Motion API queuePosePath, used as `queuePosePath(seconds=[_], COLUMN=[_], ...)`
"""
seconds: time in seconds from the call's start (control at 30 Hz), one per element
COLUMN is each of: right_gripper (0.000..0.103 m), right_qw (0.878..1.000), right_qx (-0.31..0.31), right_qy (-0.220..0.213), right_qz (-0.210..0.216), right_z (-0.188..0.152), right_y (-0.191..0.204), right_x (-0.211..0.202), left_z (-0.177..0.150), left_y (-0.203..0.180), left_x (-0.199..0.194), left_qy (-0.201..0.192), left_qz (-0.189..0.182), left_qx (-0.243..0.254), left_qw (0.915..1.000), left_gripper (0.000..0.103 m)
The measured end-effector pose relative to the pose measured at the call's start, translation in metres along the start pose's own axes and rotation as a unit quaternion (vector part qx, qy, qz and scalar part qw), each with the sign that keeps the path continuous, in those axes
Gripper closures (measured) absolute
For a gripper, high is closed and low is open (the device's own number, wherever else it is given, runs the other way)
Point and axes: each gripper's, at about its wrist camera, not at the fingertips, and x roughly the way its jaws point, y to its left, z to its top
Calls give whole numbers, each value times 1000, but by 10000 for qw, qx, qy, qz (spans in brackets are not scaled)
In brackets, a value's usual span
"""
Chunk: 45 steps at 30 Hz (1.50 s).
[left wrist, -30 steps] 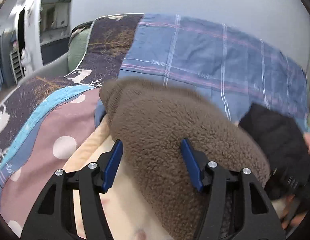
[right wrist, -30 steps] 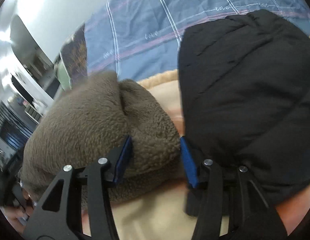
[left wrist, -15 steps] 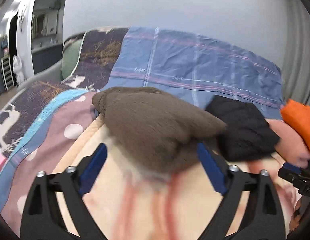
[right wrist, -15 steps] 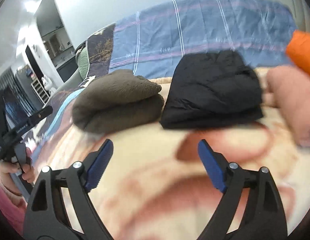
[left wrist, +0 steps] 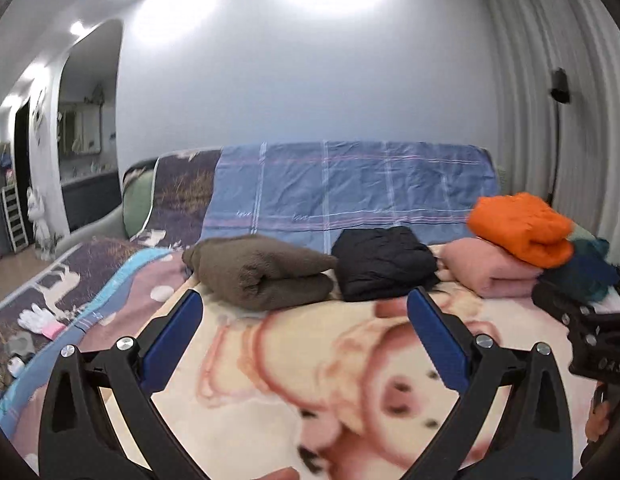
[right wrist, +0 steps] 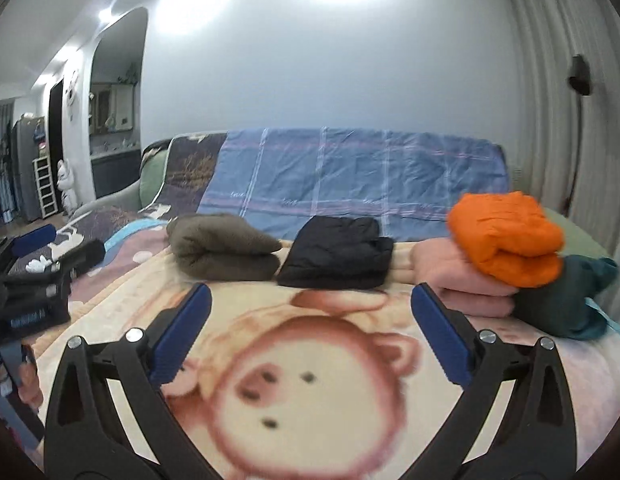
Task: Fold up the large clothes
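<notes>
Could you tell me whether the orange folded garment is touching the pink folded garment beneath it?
Touching: in the right wrist view the orange garment lies directly on the pink garment, with no gap between them.

black gripper [left wrist: 301, 320] frames, blue pads [left wrist: 177, 330], silver screws.

- Between and just ahead of the jaws: bare pig-print blanket [left wrist: 310, 380], nothing in the way.
- Farther ahead: brown fleece bundle [left wrist: 261, 276] and black jacket [left wrist: 384, 264] stand side by side, touching.

Pale blue-grey wall [left wrist: 301, 92] far, bright ceiling glare, pleated curtain [left wrist: 550, 120] right, arched doorway [left wrist: 89, 128] left, blue plaid-covered sofa [left wrist: 350, 188].
</notes>
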Motion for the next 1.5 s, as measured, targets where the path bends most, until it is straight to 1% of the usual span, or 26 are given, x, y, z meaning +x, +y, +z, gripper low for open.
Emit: queuePosePath(seconds=[0.07, 0.13, 0.2, 0.23, 0.27, 0.37, 0.47, 0.57, 0.7, 0.8, 0.93, 1.23, 1.5], right_gripper=[2, 2, 2, 2, 2, 2, 2, 2, 2, 2, 2, 2, 2], right_qw=[9999, 9992, 9971, 9962, 9961, 9974, 9971, 9970, 9977, 9978, 9973, 9964, 9965], right_qx=[-6, -75, -130, -122, -106, 152, 249, 186, 248, 249, 185, 336, 381], right_qy=[-35, -115, -315, -410, -432, -395, -256, -113, -32, -30, -63, -47, 85], right_qz=[-121, -367, -684, -765, -765, -584, -679, -746, -626, -615, -703, -782, -742], right_z=[-4, -9, -15, -17, -18, -24, -30, -38, -43, -46, -48, -52, -57], right_y=[-3, -6, -7, -9, -10, -17, -18, -18, -17, -17, -15, -25, -31], right_x=[-20, -39, -60, -73, -79, -102, -112, -120, -127, -131, -134, -135, -127], left_z=[-3, -7, -10, -12, -14, -20, -27, -34, -41, -46, -50, -51, -55], left_y=[-15, -23, -29, -32, -34, -38, -41, -46, -51, -55, -61, -68, -76], left_x=[-28, -50, -67, -79, -86, -106, -121, -126, -130, -132, -132, -134, -128], left_qy=[-110, -196, -222, -233, -238, -235, -245, -139, -77, -3, 30, 2, 93], left_qz=[-5, -28, -87, -127, -142, -111, 45, 23, 72, 48, 43, -11, -31], left_qx=[121, 137, 116, 54, 3, -139, -228, -112, -1, 53, 120, 228, 356], left_qw=[9999, 9997, 9996, 9996, 9996, 9996, 9994, 9998, 9999, 10000, 9999, 9997, 9993], left_gripper=[1, 1, 1, 1, 1, 1, 1, 1, 1, 1, 1, 1, 1])
